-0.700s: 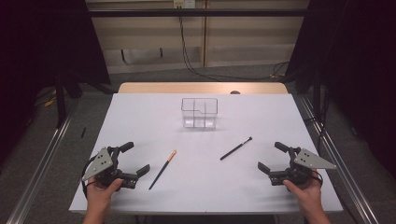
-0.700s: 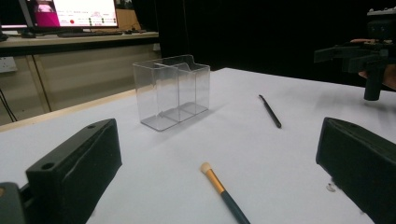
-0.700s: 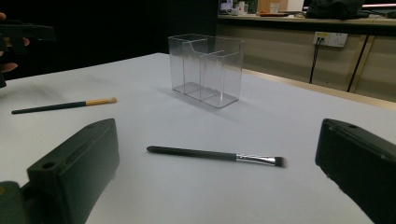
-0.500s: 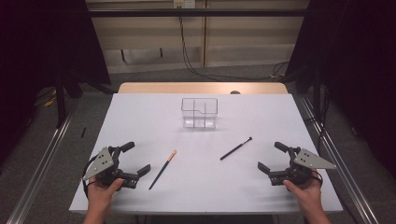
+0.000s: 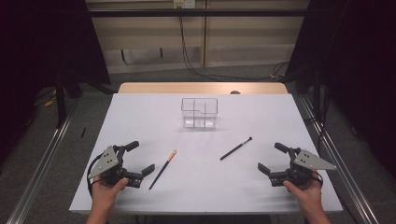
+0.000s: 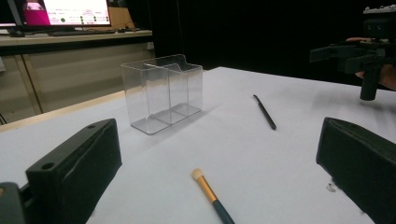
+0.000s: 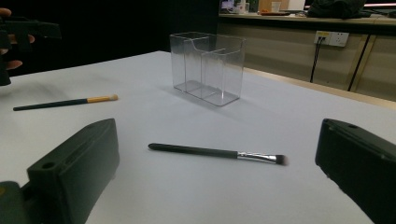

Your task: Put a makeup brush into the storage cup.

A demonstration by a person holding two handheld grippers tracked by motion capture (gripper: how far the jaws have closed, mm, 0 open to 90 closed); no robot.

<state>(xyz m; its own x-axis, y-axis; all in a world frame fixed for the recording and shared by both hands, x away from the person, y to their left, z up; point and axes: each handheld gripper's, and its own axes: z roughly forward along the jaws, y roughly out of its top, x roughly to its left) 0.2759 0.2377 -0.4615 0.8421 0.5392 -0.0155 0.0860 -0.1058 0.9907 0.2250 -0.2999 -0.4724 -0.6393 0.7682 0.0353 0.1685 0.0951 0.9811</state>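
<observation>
Gold-tip brush (image 5: 163,169) flat, tip twd organizer (image 5: 199,112), black brush (image 5: 236,149) likewise

— Surface and surroundings?
— A white table top (image 5: 140,116) with a bare wooden strip (image 5: 201,87) along its far edge. Black curtains (image 5: 42,42) hang on both sides.
— Rear wall?
— Beige panelling (image 5: 243,46), black cables (image 5: 187,60) trailing down to a grey floor (image 5: 154,77).
— Anything else?
— Metal rails (image 5: 42,158) flank the table; a lit monitor (image 6: 70,11) stands on a side bench.
</observation>
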